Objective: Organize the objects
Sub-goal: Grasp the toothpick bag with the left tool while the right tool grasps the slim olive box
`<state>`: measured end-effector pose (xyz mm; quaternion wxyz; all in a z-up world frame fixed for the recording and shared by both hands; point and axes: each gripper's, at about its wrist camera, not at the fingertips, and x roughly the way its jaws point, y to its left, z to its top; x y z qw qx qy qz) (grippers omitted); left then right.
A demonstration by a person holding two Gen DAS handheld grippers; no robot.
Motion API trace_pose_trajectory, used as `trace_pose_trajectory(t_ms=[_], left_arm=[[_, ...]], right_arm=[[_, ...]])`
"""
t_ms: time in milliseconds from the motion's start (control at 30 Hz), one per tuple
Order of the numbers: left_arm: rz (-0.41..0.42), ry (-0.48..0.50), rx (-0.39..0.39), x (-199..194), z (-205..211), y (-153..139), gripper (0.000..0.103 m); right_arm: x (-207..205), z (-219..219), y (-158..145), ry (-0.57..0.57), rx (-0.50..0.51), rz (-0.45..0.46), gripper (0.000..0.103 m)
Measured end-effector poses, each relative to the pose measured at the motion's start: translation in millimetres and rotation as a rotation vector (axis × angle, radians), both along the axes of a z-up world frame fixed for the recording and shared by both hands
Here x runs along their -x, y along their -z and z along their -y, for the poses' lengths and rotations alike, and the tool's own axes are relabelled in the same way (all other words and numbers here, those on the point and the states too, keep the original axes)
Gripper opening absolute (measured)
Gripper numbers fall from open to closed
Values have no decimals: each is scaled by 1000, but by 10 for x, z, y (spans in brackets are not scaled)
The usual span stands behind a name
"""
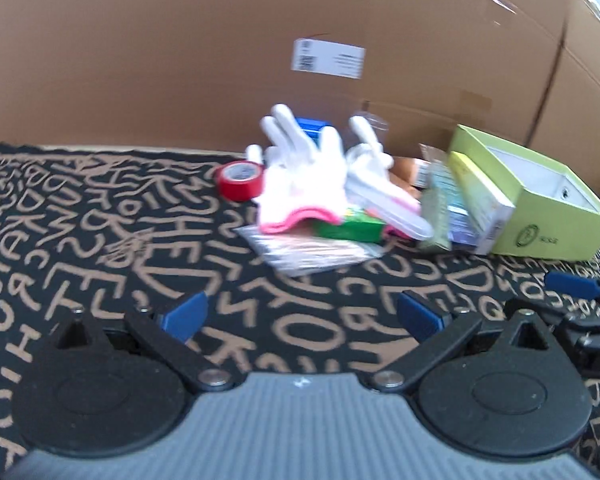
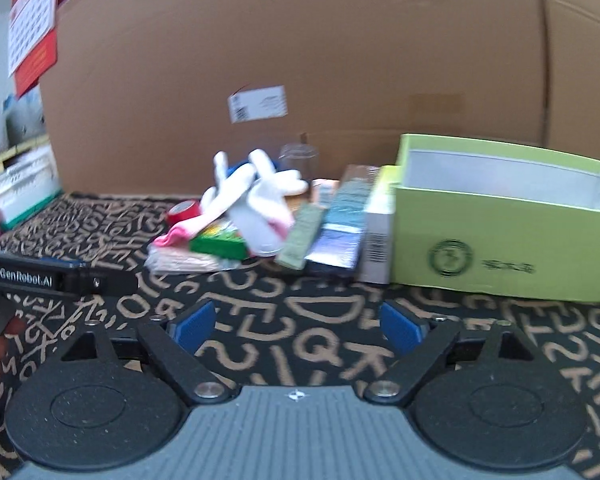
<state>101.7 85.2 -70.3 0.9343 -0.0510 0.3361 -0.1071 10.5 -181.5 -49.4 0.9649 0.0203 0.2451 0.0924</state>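
Left wrist view shows the left gripper [image 1: 300, 312] with jaws wide and empty, facing a pile on the bench [image 1: 100, 220]: white gloves [image 1: 304, 176] on top, red tape [image 1: 240, 180] beside them, green box [image 1: 540, 196] at the right. The right gripper [image 2: 298, 326] is likewise open and empty. Best take one top item, probably a glove, pinching it without dragging what lies under it, then carry it to the box.
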Motion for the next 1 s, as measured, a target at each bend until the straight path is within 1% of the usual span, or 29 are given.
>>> trace_pose_trajectory(t_ms=[67,133,200,333,400,500,567,600,633,667,700,733,800,833,900,1000], left_arm=[[0,-2,19,-60,-85,14,103],[6,18,20,-162,-92,16,103],[19,42,-5,-279,-44,19,103],[53,129,-64,-534,83,53,103],[59,167,-90,-641,136,87,103],[58,212,-130,-776,204,160,103],[49,227,-151,-846,255,222,103],[41,233,-160,-876,275,249,99],[26,244,-158,-897,289,272,94],[27,251,-153,-894,295,277,89],[34,255,-152,-873,301,271,80],[35,262,-148,-850,303,263,76],[41,262,-154,-782,310,247,57],[39,263,-153,-738,308,233,52],[24,274,-143,-639,297,206,38],[1,298,-115,-440,272,172,30]], right_arm=[[-79,-128,15,-9,19,-3,86],[-180,-248,30,6,50,-6,82],[-293,-326,52,24,80,-3,81],[-566,-414,89,82,109,-18,68],[-697,-445,111,96,120,-17,68],[-834,-503,149,100,169,6,67],[-882,-551,160,94,216,30,57],[-886,-573,157,92,238,39,41],[-880,-590,148,91,253,43,33],[-858,-588,139,79,251,40,32],[-829,-575,130,65,237,34,28],[-794,-560,121,57,221,30,27],[-694,-537,87,53,202,30,27],[-636,-522,65,45,192,25,27],[-509,-477,16,26,160,2,27],[-294,-343,-87,-4,54,-53,27]])
